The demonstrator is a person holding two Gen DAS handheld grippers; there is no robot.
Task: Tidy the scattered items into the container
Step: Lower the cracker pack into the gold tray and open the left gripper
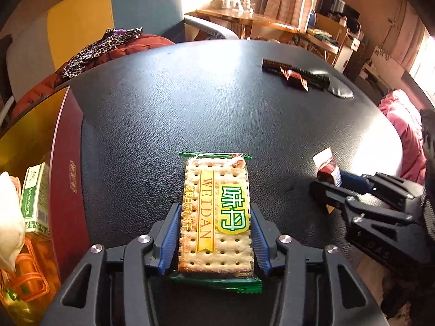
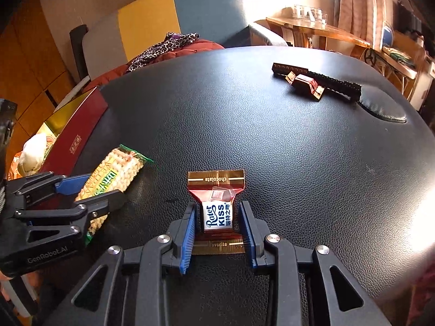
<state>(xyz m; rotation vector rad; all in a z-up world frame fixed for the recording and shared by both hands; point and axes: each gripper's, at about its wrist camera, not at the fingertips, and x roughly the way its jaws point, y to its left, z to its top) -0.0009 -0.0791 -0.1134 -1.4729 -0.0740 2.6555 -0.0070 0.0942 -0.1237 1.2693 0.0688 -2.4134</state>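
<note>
At the left edge of the black leather table (image 1: 168, 114), the red-and-gold box (image 1: 64, 179) holds a green carton (image 1: 34, 195) and what appears to be an orange clip. The left gripper (image 1: 214, 233) is clamped on the Weidan cracker packet (image 1: 216, 214), which lies flat at near centre. To the right, the right gripper (image 2: 217, 225) brackets the Rater Kiss chocolate (image 2: 216, 214) with small gaps beside both blue pads; a second chocolate (image 2: 305, 84) lies far right against a black comb (image 2: 339, 84).

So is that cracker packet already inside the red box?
No, the cracker packet lies on the black table between the left hand-held gripper's fingers, beside the red box.
</note>
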